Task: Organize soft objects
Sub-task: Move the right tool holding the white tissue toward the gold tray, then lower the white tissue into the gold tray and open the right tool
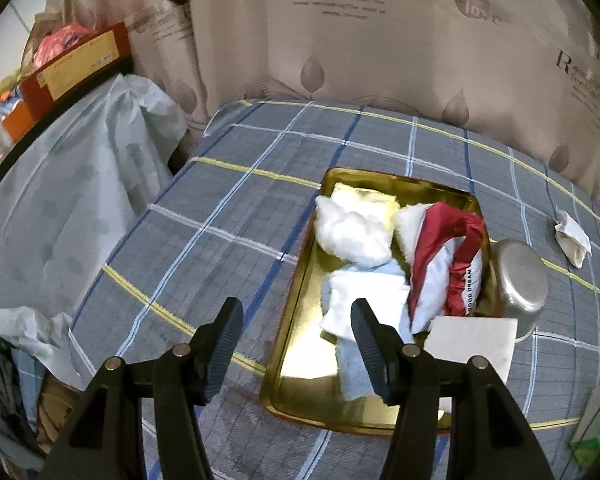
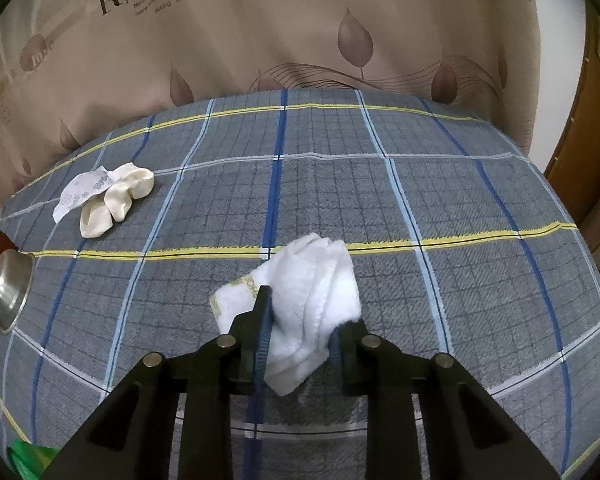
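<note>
Here, a white towel [image 2: 316, 300] is being pinched by the right gripper [image 2: 304, 320]. The towel is bunched up between the two black fingers, and both pads are being pressed against it. Part of the towel is hanging down below the fingers, and the rest is being bulged up past the tips. It is being held just over the checked blanket [image 2: 420, 200], near the middle of it.

The left gripper [image 1: 296, 320] is being held with its fingers spread wide apart, and nothing is being gripped between them. It is being pointed down at the near end of a shiny gold tray [image 1: 296, 320] that is lying on the blanket.

Soft things are being kept in the tray. A fluffy white cloth [image 1: 352, 228] is lying at the far end. A folded white cloth [image 1: 340, 300] and a pale blue cloth [image 1: 356, 372] are lying nearer. A red and white cloth bag [image 1: 444, 264] is lying along the right side of the tray.

A metal bowl [image 1: 520, 280] is sitting upside down, just beside the right edge of the tray. A white paper [image 1: 472, 340] is resting at the tray's near right corner.

Well apart, toward the far left of the blanket in the right view, a cream sock [image 2: 116, 196] is lying with a printed paper slip [image 2: 80, 192] touching it. A brown curtain with leaf shapes [image 2: 300, 28] is hanging behind the blanket.
</note>
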Motion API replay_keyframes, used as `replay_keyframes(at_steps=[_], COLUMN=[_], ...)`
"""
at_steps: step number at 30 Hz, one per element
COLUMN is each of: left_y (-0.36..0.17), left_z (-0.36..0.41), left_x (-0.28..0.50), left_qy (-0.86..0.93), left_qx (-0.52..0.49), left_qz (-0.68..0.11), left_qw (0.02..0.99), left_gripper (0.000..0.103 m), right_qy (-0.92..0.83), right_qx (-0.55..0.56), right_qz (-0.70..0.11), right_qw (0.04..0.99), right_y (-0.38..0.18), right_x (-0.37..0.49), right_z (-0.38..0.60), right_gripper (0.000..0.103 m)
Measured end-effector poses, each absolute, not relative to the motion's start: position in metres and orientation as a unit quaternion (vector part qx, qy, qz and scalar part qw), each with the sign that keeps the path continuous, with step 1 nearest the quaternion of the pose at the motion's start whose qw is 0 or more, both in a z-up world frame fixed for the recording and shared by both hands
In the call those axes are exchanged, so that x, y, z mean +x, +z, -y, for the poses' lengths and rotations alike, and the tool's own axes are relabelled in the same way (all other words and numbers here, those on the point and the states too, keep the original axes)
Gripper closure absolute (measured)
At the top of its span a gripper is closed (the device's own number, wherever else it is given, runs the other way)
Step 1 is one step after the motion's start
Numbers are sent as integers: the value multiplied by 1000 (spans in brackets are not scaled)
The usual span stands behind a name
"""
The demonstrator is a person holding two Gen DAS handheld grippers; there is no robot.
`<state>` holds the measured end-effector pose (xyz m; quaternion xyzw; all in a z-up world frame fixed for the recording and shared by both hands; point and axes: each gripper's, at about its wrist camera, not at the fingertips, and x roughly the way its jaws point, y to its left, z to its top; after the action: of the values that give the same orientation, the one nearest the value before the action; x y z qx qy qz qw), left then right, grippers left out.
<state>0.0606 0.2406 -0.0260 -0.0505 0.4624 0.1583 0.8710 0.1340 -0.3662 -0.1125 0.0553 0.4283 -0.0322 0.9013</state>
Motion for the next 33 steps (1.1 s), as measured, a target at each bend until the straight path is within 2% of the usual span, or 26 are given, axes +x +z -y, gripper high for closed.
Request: replay_keyframes(at_steps=[8, 18, 26, 33], left_y=[-30, -37, -42, -40], left_z=[-250, -266, -289, -303], left_x=[50, 41, 26, 20], left_qy=[168, 188, 222, 237], left_qx=[-58, -75, -99, -128], left_qz=[-449, -437, -434, -427], left_qw=[876, 876, 867, 863], left_gripper=[45, 45, 45, 45], right_qy=[-36, -7, 82, 188], right_qx=[31, -13, -34, -45], right_qz=[-434, -432, -415, -418], right_qw=[900, 902, 906, 888], right_y=[-93, -41, 10, 11], right_x=[136, 132, 133, 126], right_z=[354, 314, 225, 123], right_gripper=[85, 85, 85, 85])
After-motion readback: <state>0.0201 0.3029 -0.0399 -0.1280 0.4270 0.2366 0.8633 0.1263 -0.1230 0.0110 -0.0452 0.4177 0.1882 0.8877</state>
